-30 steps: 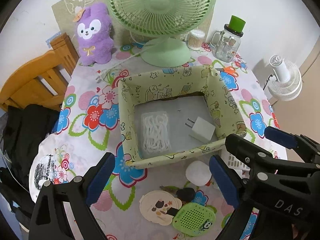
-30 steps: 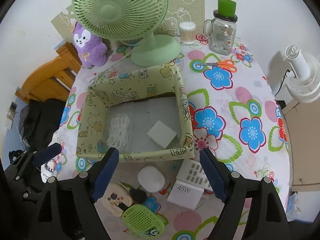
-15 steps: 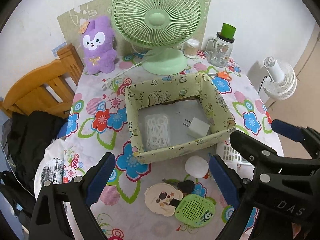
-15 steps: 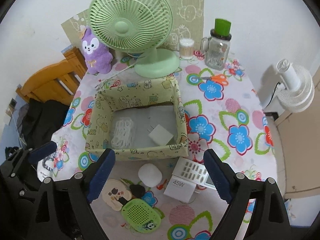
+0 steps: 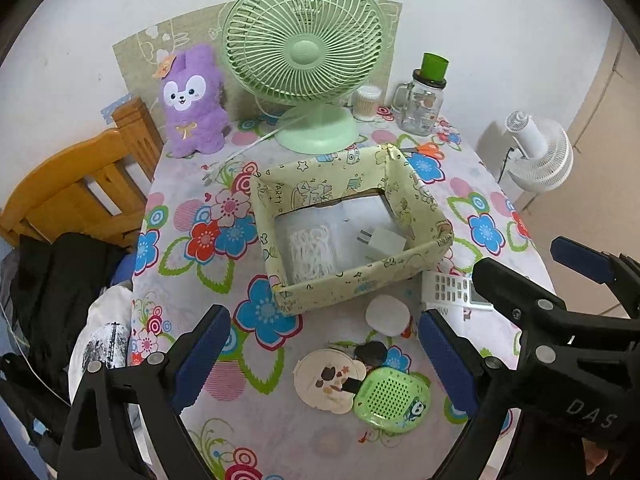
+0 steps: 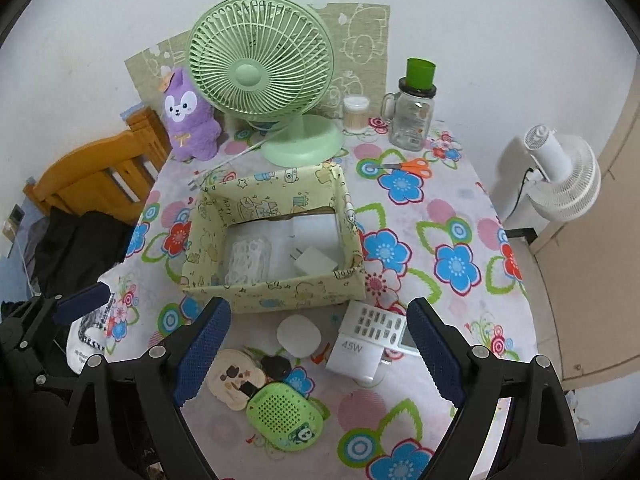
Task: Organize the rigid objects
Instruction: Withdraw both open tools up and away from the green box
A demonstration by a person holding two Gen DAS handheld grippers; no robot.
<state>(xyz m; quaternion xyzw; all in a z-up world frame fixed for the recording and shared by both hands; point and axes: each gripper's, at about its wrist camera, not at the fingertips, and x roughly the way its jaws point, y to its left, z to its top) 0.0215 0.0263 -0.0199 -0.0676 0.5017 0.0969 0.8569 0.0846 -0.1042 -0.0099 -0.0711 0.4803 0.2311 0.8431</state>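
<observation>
A pale green printed box (image 5: 344, 284) (image 6: 280, 286) stands mid-table and holds a white charger plug (image 5: 384, 242) (image 6: 314, 262) and a white mesh piece (image 5: 312, 250) (image 6: 248, 258). In front of it lie a white round case (image 5: 387, 314) (image 6: 299, 335), a white remote (image 5: 452, 288) (image 6: 380, 322), a white 45W box (image 6: 354, 354), a cream cartoon pad (image 5: 326, 378) (image 6: 234, 376), a small black piece (image 5: 370, 350) (image 6: 275, 365) and a green speaker (image 5: 392, 400) (image 6: 284, 412). My left gripper (image 5: 324, 356) and right gripper (image 6: 318, 354) hang above these items, both open and empty.
At the back stand a green desk fan (image 5: 304, 60), a purple plush (image 5: 192, 104), a cotton-swab jar (image 5: 368, 102) and a glass mug with a green lid (image 5: 422, 104). Orange scissors (image 6: 412, 166) lie right of the box. A wooden chair (image 5: 76, 184) is left, a white fan (image 6: 560, 176) right.
Both grippers have pulled up and back from the box, so more of the table shows. The right gripper's jaws stand a little wider than a second ago. No object has moved.
</observation>
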